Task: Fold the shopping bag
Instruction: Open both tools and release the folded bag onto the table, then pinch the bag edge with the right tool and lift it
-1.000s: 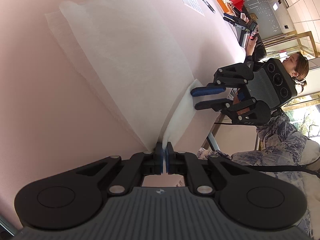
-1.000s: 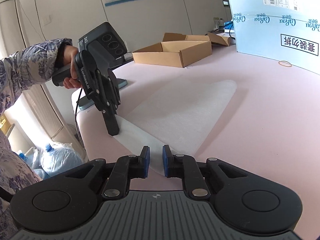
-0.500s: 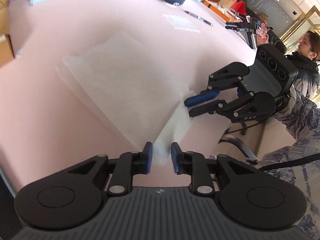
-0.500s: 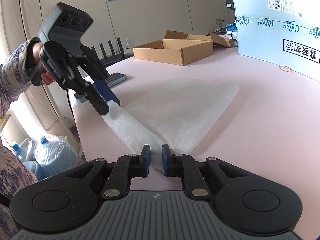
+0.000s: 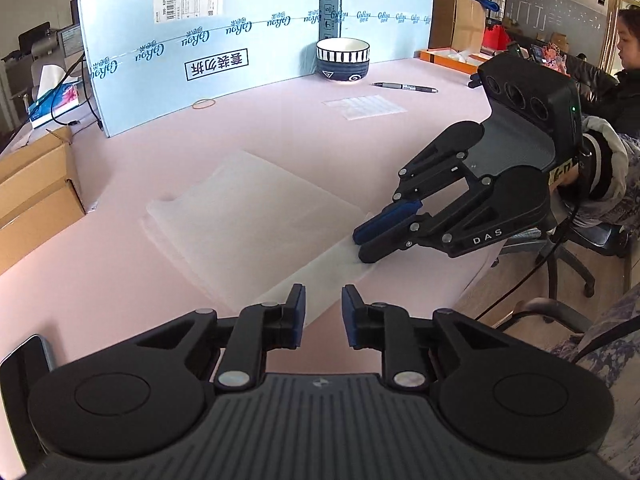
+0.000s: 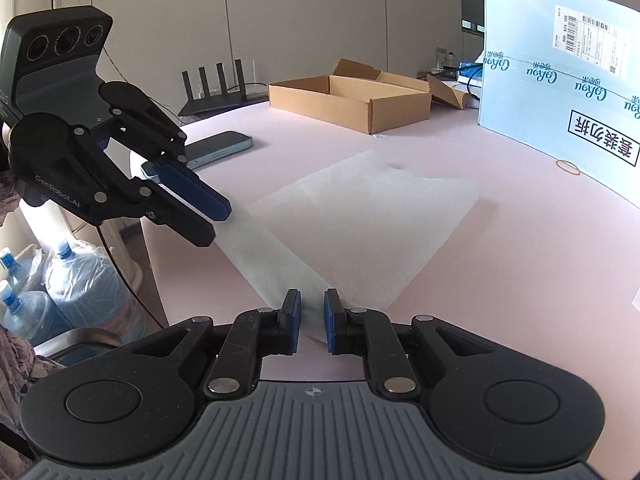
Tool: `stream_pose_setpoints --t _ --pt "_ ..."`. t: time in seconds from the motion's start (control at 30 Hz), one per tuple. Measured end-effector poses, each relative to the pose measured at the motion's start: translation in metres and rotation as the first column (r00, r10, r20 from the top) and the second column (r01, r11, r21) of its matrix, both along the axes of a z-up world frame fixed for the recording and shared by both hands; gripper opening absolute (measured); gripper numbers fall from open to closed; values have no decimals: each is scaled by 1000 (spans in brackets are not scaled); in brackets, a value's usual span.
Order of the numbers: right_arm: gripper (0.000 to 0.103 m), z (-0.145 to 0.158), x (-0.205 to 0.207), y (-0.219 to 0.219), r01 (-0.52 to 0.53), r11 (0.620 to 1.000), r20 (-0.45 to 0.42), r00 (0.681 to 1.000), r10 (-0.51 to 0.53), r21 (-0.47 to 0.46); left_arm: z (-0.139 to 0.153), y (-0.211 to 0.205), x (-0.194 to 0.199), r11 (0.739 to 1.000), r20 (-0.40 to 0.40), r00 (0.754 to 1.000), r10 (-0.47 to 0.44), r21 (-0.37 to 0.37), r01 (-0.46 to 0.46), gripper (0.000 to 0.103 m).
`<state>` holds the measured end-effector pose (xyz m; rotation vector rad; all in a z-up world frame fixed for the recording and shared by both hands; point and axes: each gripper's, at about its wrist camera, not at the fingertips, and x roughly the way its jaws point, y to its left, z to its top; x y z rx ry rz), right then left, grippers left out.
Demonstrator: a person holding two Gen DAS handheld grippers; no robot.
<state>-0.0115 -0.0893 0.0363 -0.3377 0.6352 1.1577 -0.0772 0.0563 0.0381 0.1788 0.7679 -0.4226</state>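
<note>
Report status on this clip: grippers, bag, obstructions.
Left hand-held gripper open, right hand-held gripper open, both at the strip's ends. White shopping bag flat on pink table. Fold path unobstructed.

We are viewing a translucent white non-woven shopping bag (image 5: 256,216) on a pale pink table surface (image 5: 280,128). Both black grippers are showing dark blue finger pads (image 5: 298,316). A light blue cardboard panel (image 5: 200,60) is carrying white script. A dark blue bowl (image 5: 343,60) is displaying black-and-white rim stripes.
</note>
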Motion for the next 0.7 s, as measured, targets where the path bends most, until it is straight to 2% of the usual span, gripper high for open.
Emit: stream_pose_setpoints --t 0.2,0.27,0.37,0.4,0.43,0.53,0.6,0.67,0.7 --pt "11 -1 -3 0 -3 1000 38 999 3 4 -16 -6 19 1000 -13 1000 5 1 -5 19" --pt "12 -3 -11 -1 0 1000 88 996 -1 11 -18 -4 25 1000 -28 1000 5 -6 -5 19" --pt "12 -7 -31 -2 -23 1000 236 971 23 -2 -18 2 29 1000 -49 999 -18 -19 17 20" --pt "13 -6 -38 -4 -39 999 295 955 43 -19 -17 4 30 999 -59 998 -25 -22 24 20" --pt "13 -5 -45 -6 -53 998 358 932 65 -44 -17 6 33 999 -72 997 -29 -27 27 20" --pt "16 -6 -65 -12 -95 982 527 833 168 -163 -15 13 42 998 -124 991 -55 -49 50 19" --pt "25 -15 -80 -17 -106 953 638 721 270 -284 -14 18 46 996 -154 986 -60 -77 49 19" --pt "26 -26 -92 -22 -103 914 710 597 373 -393 -13 24 53 993 -190 979 -73 -110 53 19" --pt "26 -32 -98 -25 -96 888 737 521 431 -451 -13 27 56 991 -206 975 -78 -124 53 19"
